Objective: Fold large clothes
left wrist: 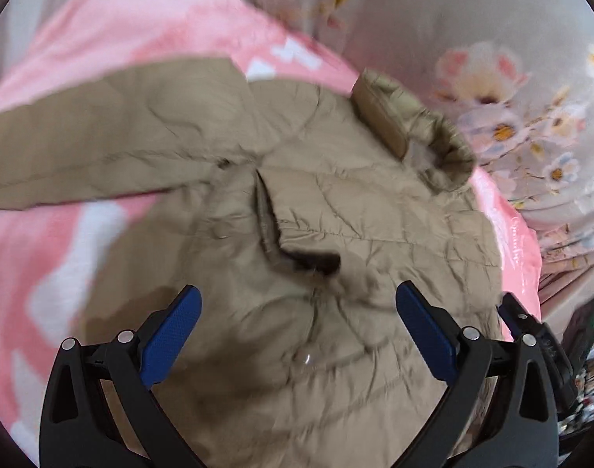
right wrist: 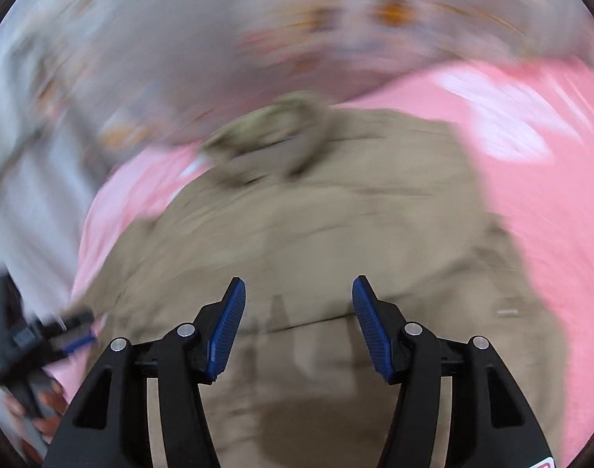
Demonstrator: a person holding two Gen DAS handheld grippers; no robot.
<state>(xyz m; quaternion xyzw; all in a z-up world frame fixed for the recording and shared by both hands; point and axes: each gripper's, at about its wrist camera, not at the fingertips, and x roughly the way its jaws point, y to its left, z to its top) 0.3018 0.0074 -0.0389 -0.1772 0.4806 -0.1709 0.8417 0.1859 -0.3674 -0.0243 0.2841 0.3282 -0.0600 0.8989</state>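
Observation:
A tan quilted jacket [left wrist: 336,210] lies spread on a pink blanket [left wrist: 113,39], collar [left wrist: 433,136] at the far right and one sleeve [left wrist: 82,140] stretched out to the left. My left gripper [left wrist: 299,304] hovers open and empty above the jacket's lower body. The other gripper [left wrist: 531,335] shows at the right edge of the left wrist view. In the blurred right wrist view, the jacket [right wrist: 336,214] fills the middle with its collar [right wrist: 273,136] at the far side. My right gripper [right wrist: 299,296] is open and empty above it. The left gripper [right wrist: 43,335] shows at the left edge.
A grey floral quilt [left wrist: 492,78] lies bunched beyond the pink blanket, at the far right. It also shows in the right wrist view [right wrist: 219,39] across the top. Dark clutter [left wrist: 582,351] sits past the blanket's right edge.

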